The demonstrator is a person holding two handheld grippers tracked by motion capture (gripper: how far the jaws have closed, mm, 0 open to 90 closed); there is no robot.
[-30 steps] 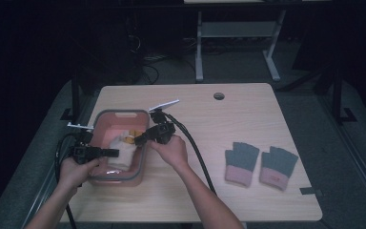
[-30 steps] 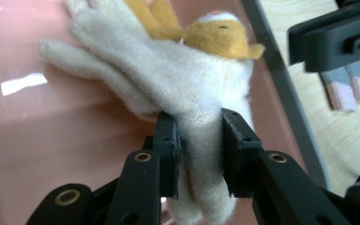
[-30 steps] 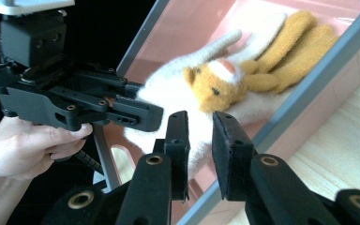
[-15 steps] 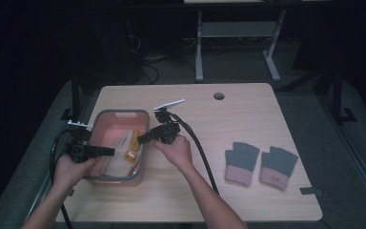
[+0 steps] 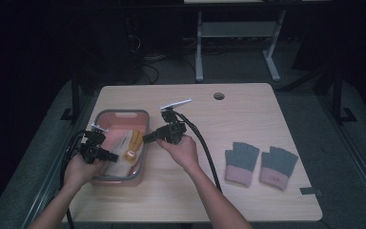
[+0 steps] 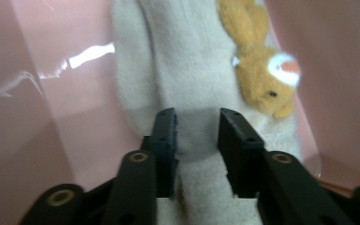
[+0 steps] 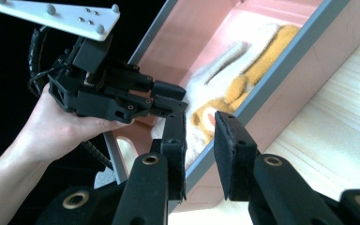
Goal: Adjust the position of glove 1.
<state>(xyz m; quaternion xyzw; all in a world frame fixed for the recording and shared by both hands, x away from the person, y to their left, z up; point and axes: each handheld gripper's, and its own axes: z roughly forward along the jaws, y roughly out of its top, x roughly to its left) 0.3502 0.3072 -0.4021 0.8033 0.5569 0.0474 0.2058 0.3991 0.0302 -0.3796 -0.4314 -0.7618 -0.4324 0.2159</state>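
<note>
A pink bin with a grey rim stands at the table's left. Inside lies a cream knitted glove with an orange animal figure on it; the orange part lies by the bin's right wall. My left gripper reaches into the bin and is open, its jaws astride the cream glove's cuff end. My right gripper hovers at the bin's right rim, open with nothing between its jaws. In the right gripper view, the left gripper sits across the bin.
Two grey-green fingerless gloves with pink cuffs lie side by side on the table's right half. A round cable hole is near the far edge. Black cables trail from both grippers toward the table's near edge.
My right gripper has drawn back rightward from inside the bin to its right rim. The orange-and-cream glove now lies loose in the bin. The left gripper has barely moved.
</note>
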